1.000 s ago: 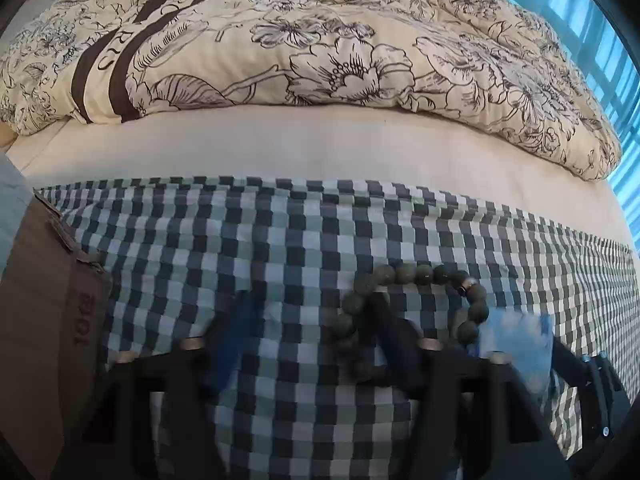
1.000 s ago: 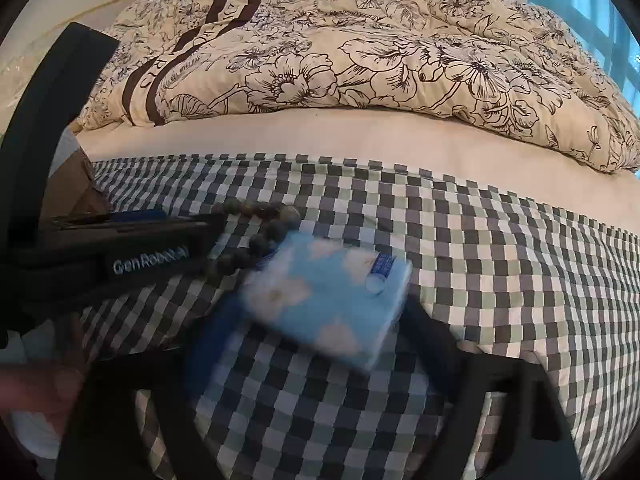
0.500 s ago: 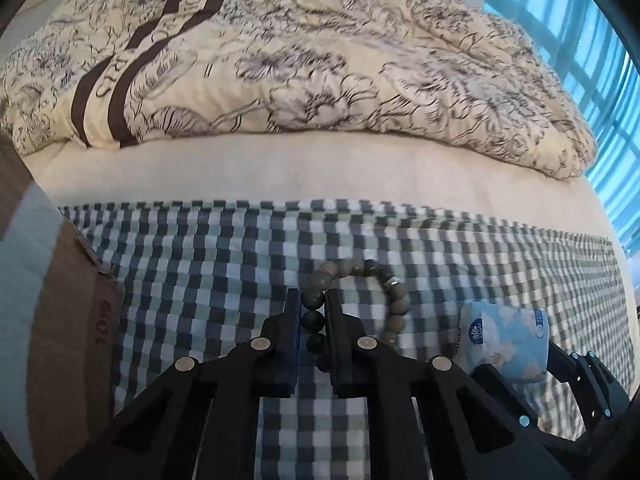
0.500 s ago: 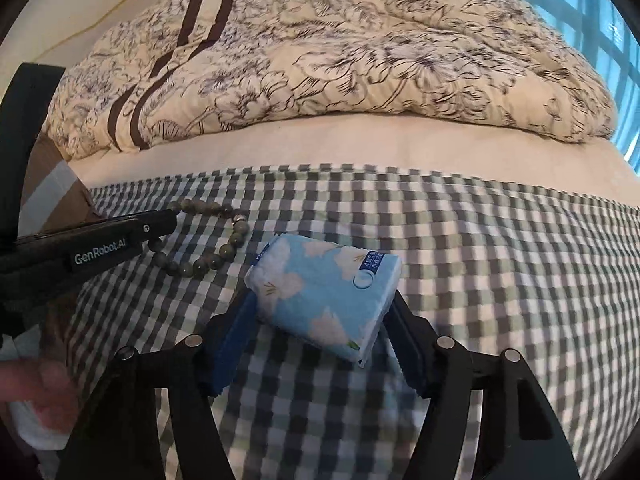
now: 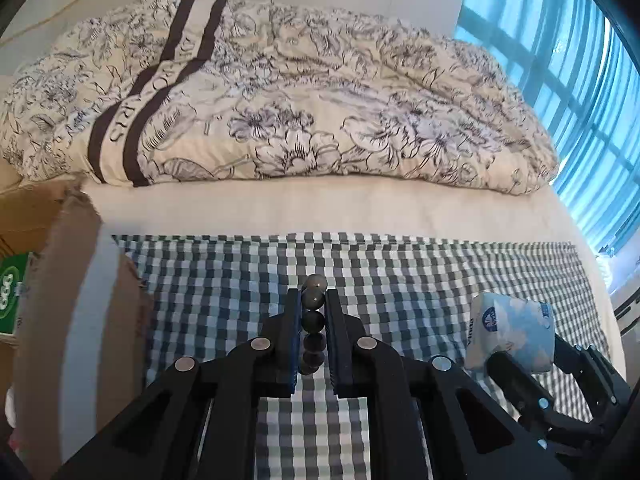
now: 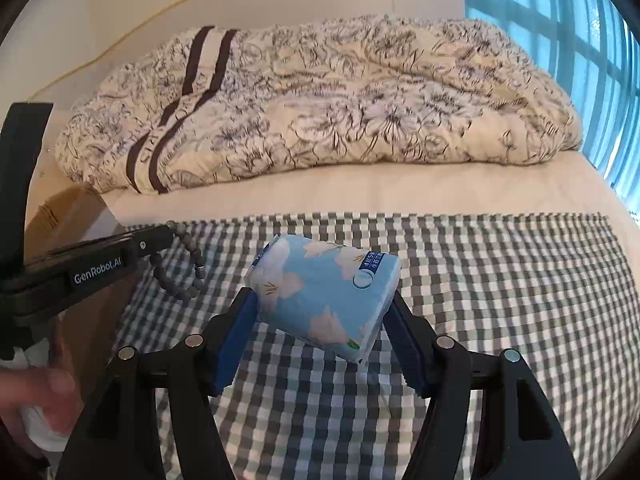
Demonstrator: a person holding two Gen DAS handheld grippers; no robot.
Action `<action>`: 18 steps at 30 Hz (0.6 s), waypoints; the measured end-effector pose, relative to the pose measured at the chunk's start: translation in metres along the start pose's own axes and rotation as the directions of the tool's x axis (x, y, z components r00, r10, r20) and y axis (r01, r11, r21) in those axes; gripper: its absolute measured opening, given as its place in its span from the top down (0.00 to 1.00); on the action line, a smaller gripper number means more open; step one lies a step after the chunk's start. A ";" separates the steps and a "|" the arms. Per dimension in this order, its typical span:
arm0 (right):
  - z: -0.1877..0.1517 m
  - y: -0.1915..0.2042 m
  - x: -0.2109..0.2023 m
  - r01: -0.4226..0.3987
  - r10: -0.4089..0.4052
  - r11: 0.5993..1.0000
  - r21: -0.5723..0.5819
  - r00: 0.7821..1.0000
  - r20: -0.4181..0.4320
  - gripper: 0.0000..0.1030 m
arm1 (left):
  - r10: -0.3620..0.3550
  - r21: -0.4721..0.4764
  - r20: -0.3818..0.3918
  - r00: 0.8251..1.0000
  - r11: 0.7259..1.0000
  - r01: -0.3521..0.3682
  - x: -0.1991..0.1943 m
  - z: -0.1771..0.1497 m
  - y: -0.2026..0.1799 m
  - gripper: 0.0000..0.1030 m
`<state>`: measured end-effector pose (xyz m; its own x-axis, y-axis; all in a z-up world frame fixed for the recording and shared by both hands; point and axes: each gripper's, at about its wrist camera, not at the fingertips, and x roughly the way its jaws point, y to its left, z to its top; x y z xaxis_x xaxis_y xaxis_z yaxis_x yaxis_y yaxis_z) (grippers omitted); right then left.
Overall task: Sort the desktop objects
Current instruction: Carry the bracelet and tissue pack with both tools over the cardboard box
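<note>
Item one, bead bracelet (image 5: 313, 320): clamped between the two fingers of the left gripper (image 5: 313, 314), jaws drawn in on a run of beads stacked along the finger axis, one bead showing past the tips at 12 o'clock. In the right wrist view the rest of the loop (image 6: 182, 270) hangs free below the fingertips, clear of the checked cloth (image 6: 500, 300), so its long axis is vertical and it is likely to swing. Item two, tissue pack (image 6: 326, 292): blue with pale flowers, held crosswise in the right gripper (image 6: 320, 320), fingers pressed on its two short ends, long axis from 9 to 3 o'clock and tipped down toward 4; it is lifted off the cloth. Item three, cardboard box (image 5: 76, 320): stands at 9 o'clock of the left gripper, close beside it, flap raised, with something green (image 5: 12, 292) partly visible inside at the frame edge. Governing relation: the box lies leftward of both grippers, the left one much nearer, the right one at roughly 3 o'clock of the left, with the pack seen there (image 5: 512, 332). Judgement: if the box is the destination, the bracelet goes first by a short sideways carry to 9 o'clock; the pack must cross behind or after it. Background: floral duvet (image 5: 280, 92) at 12 o'clock, a window (image 5: 568, 92) at 2 o'clock, a hand (image 6: 36, 396) on the left tool.
</note>
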<state>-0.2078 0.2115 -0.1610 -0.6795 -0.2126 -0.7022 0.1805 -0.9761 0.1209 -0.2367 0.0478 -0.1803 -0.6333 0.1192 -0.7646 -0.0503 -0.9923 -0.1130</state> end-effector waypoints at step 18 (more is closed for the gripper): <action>0.009 0.033 -0.097 -0.025 0.027 1.000 -0.016 0.991 0.133 0.38 | 0.002 0.019 0.146 0.989 1.000 -0.005 -0.123 -0.011 0.010 0.89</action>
<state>-0.1424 0.2000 -0.0820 -0.7632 -0.2426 -0.5989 0.2086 -0.9697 0.1269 -0.1509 0.0240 -0.0946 -0.7393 0.1111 -0.6642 -0.0616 -0.9933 -0.0975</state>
